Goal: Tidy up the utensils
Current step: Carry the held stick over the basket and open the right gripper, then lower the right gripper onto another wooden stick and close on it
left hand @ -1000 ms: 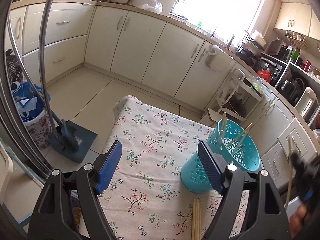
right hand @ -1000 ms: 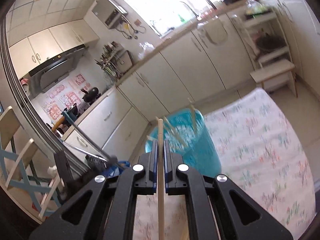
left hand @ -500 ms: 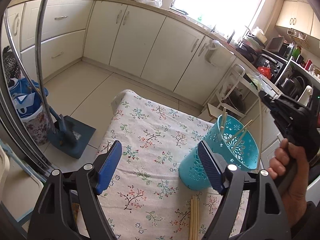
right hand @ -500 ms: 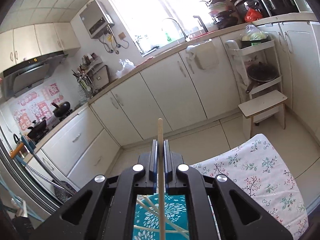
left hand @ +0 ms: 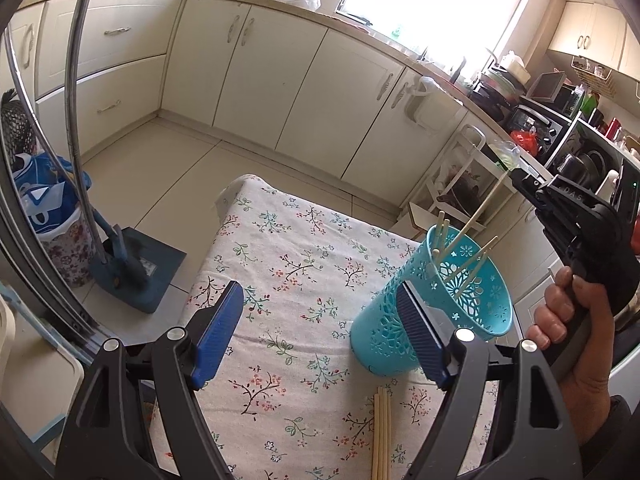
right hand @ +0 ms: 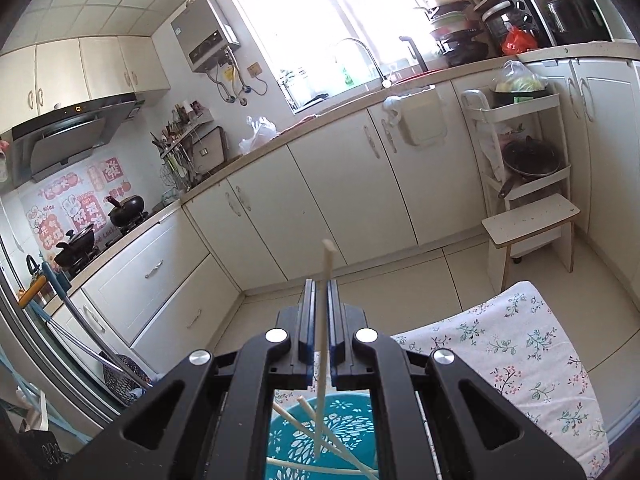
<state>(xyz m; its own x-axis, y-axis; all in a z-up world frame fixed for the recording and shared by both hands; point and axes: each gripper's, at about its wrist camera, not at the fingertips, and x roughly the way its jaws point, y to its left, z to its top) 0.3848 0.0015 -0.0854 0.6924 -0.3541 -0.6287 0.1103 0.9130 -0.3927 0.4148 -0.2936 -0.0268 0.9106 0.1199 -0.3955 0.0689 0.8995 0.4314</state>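
In the right wrist view a pale wooden chopstick (right hand: 322, 320) runs nearly straight up and down through the middle of the frame, its blunt top end standing above the jaws and its lower end dipping into the mouth of the turquoise cup (right hand: 320, 436) at the bottom edge, where other chopsticks (right hand: 340, 450) lie crossed. The right hand-held gripper (right hand: 320, 308) is clamped on that chopstick, its two jaws pressed together on either side of it. In the left wrist view the same chopstick (left hand: 486, 206) slants from the gripper's tip at upper right down to the left into the cup (left hand: 436, 304), which stands on the flowered table (left hand: 288, 272) and leans toward the right of the frame. The right hand-held gripper (left hand: 516, 178) is held above and to the right of the cup, nose aimed down to the left, a hand (left hand: 572, 320) wrapped round its grip at the right edge. The left hand-held gripper (left hand: 320, 330) hangs over the table with its blue pads (left hand: 218, 330) wide apart and nothing between them, the right pad just in front of the cup's wall. A bundle of loose chopsticks (left hand: 382, 432) lies on the cloth at the bottom centre, long axes running toward the camera. Compared with a second ago, the right hand-held gripper has swung in from the frame's right edge to over the cup; the left one has kept its place.
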